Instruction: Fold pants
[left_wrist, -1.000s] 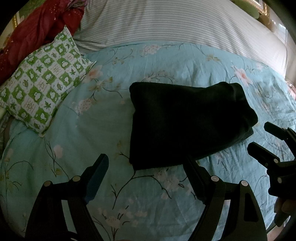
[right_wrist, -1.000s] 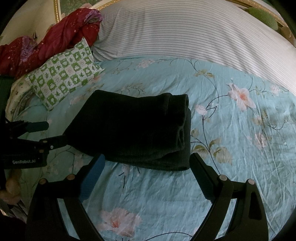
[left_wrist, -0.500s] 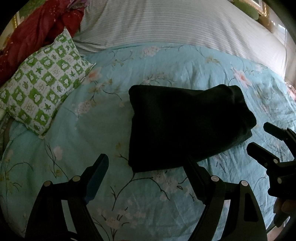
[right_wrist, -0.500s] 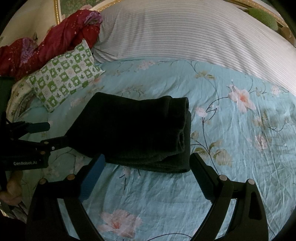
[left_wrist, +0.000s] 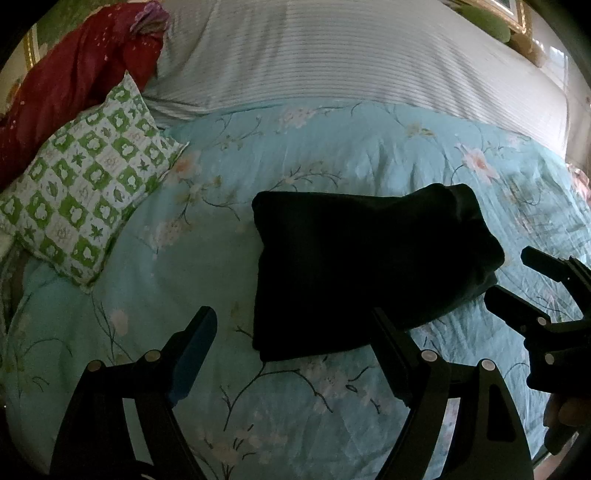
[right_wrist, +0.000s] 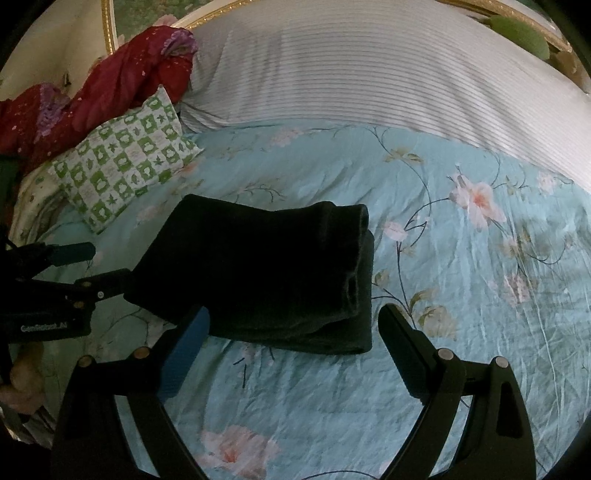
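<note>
White lettering on the black body of the left hand-held gripper (right_wrist: 86, 266), seen from the right wrist camera, is blurred and reads roughly "GenRobot.AI"; no other text is legible

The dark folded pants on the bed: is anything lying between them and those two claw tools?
Nothing visible. The pants lie alone on the floral quilt. The right gripper and left gripper hover open at their near edge, only bare quilt between. The green checked pillow sits well off to the side.
</note>
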